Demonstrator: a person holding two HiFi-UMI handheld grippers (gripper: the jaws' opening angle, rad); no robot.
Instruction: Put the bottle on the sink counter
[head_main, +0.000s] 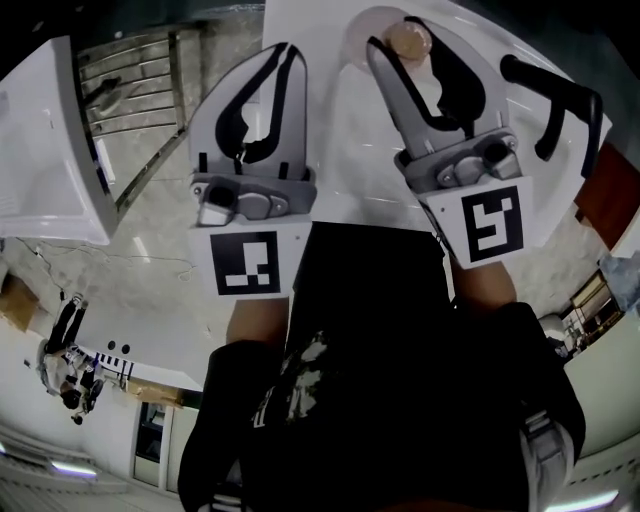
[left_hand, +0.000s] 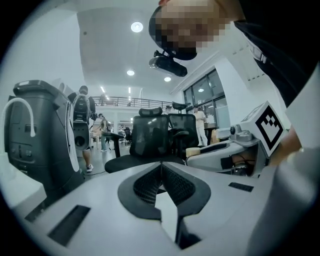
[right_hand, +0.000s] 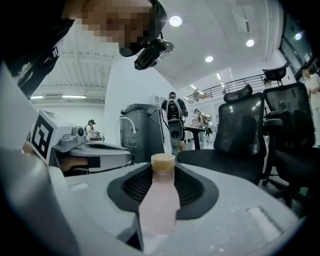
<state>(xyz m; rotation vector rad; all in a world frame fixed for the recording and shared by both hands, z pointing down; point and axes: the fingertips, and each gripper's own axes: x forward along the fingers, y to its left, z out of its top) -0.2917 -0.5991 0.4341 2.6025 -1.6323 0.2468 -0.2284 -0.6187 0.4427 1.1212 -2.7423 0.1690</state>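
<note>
A: Fingers (right_hand: 194, 191) of the right gripper (head_main: 408, 48): pinched on a pale pink bottle (right_hand: 159, 202), tan cap (right_hand: 163, 162) poking out at the far end. On the left gripper (left_hand: 162, 168): pressed tip to tip, nothing between.

B: Why gripped by the body, not the cap?

A: Probably for steadiness. Ribbed pads (right_hand: 135, 187) on both flanks, bottle lying along the jaws, so less chance of swinging. Would likely need standing upright before release.

B: And the left, shut and idle?

A: Parked out of the way, apparently, alongside the right and a little apart. No job for it with one small bottle.

B: Where to land it?

A: From the head view: a white top (head_main: 335, 160) beneath both grippers, a black bent fitting (head_main: 556, 98) at its right edge, perhaps a tap. A pale rounded rim (head_main: 352, 35) beside the right fingers, possibly a basin; too hidden to say. Bottle in the air above that top, not yet resting.

B: Anything else around?

A: Metal rack (head_main: 128, 72) off to the left, pale stone-look floor (head_main: 165, 225) below. Beyond, a big open hall: black mesh office chairs (left_hand: 150, 135), a grey machine (right_hand: 144, 131) with a white loop handle, people (left_hand: 81, 112) far back, round ceiling lights (left_hand: 137, 27), a railed gallery (left_hand: 125, 101).
</note>
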